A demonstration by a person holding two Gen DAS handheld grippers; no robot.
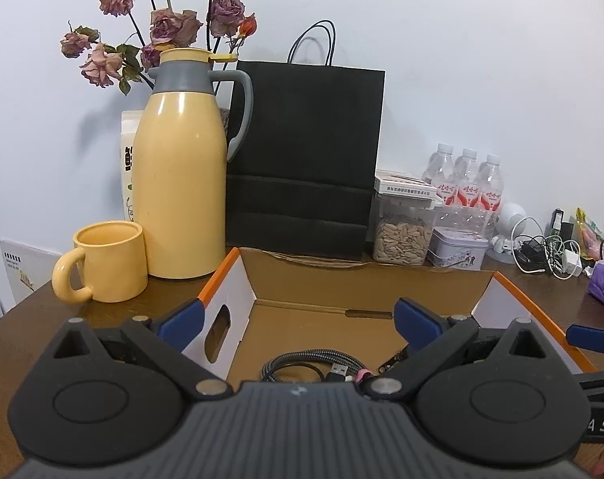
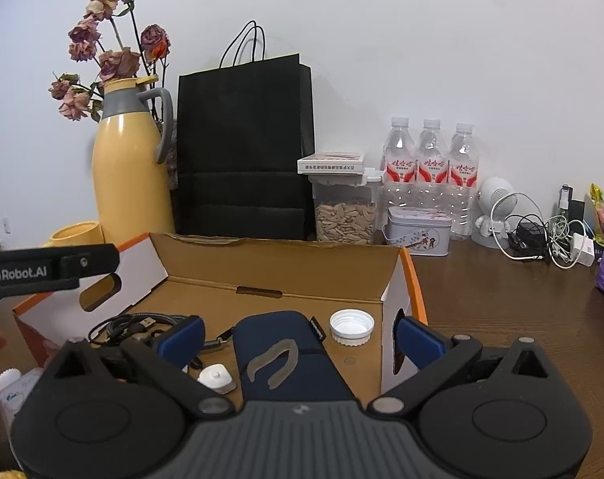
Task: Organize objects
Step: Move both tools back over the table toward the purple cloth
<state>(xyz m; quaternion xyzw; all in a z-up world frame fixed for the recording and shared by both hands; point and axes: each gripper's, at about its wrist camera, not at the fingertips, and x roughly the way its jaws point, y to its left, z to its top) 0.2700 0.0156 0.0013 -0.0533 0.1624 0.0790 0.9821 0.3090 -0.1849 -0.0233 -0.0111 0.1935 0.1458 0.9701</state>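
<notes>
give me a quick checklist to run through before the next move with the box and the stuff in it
1. Left gripper open and holding nothing: ok.
2. Right gripper open, nothing between the pads: ok; the navy pouch lies below it in the box.
3. Cardboard box open on top, flaps clear: ok.
4. Items already inside, cable, white cap, small white plug: ok, all resting on the box floor.
5. Mug and thermos clear of the left box wall: ok, standing apart from it.
6. What is left to sort near the front box edge: cannot tell, the grippers hide it.
</notes>
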